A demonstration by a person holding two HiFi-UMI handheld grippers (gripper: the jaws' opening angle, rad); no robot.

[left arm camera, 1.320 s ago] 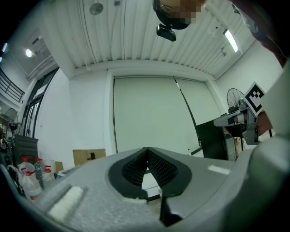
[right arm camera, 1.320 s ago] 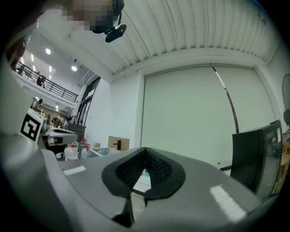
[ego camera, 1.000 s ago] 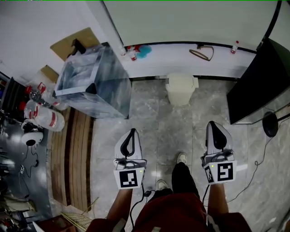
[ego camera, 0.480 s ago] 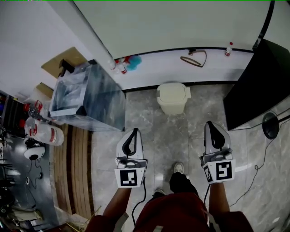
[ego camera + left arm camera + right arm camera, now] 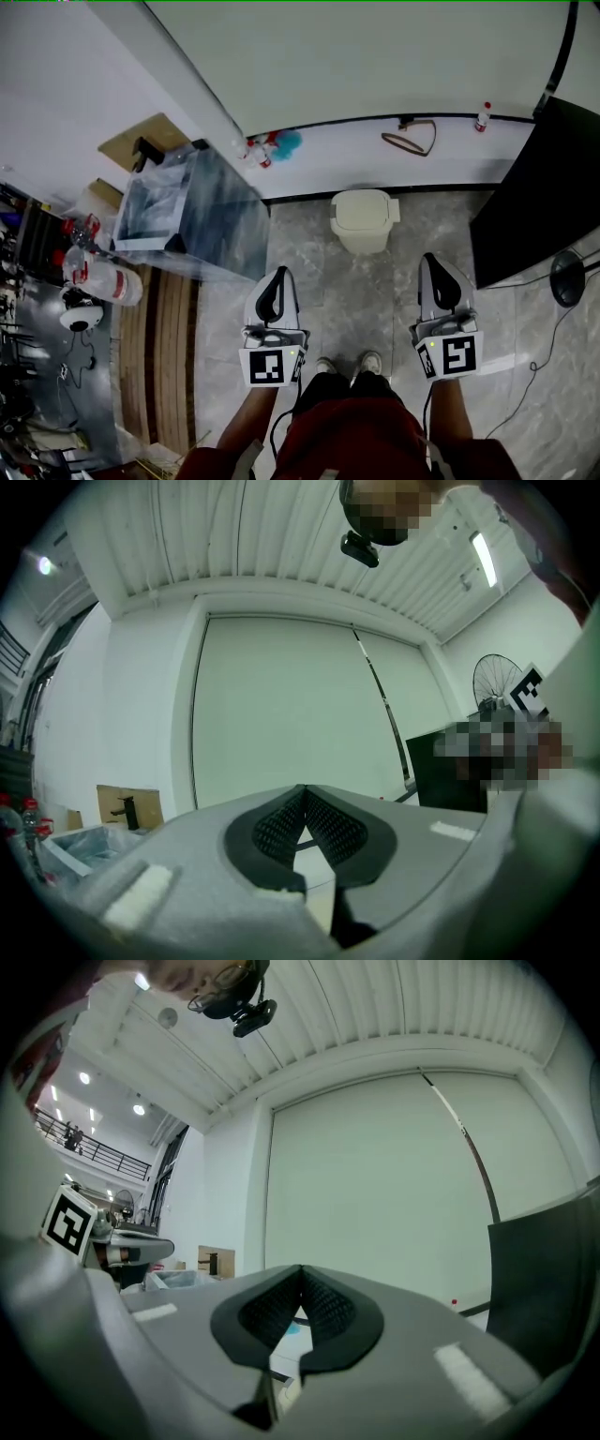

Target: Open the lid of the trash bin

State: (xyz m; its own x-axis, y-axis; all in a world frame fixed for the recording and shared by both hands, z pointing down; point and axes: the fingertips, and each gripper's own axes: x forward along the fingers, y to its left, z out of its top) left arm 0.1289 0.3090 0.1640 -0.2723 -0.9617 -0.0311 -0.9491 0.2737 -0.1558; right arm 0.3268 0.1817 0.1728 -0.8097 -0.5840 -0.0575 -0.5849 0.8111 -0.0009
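A cream trash bin (image 5: 364, 220) with its lid down stands on the grey tiled floor against the white wall ledge, seen in the head view. My left gripper (image 5: 278, 273) hovers to the bin's near left, apart from it. Its jaws are shut with nothing between them, and in the left gripper view the left gripper (image 5: 305, 790) shows its tips meeting. My right gripper (image 5: 432, 259) is held at the bin's near right, also shut and empty. The right gripper view shows the right gripper (image 5: 301, 1270) with its pads closed together. The bin itself is hidden behind the jaws in both gripper views.
A large container lined with clear plastic (image 5: 187, 211) stands left of the bin. A black panel (image 5: 530, 187) and a round fan base (image 5: 572, 277) are on the right. Wooden slats (image 5: 155, 356) and a water jug (image 5: 103, 281) lie far left. The person's feet (image 5: 347, 364) are below the grippers.
The person has stepped forward and brought both feet together. The bin now sits lower in the head view and nearer the grippers. Both grippers stayed shut.
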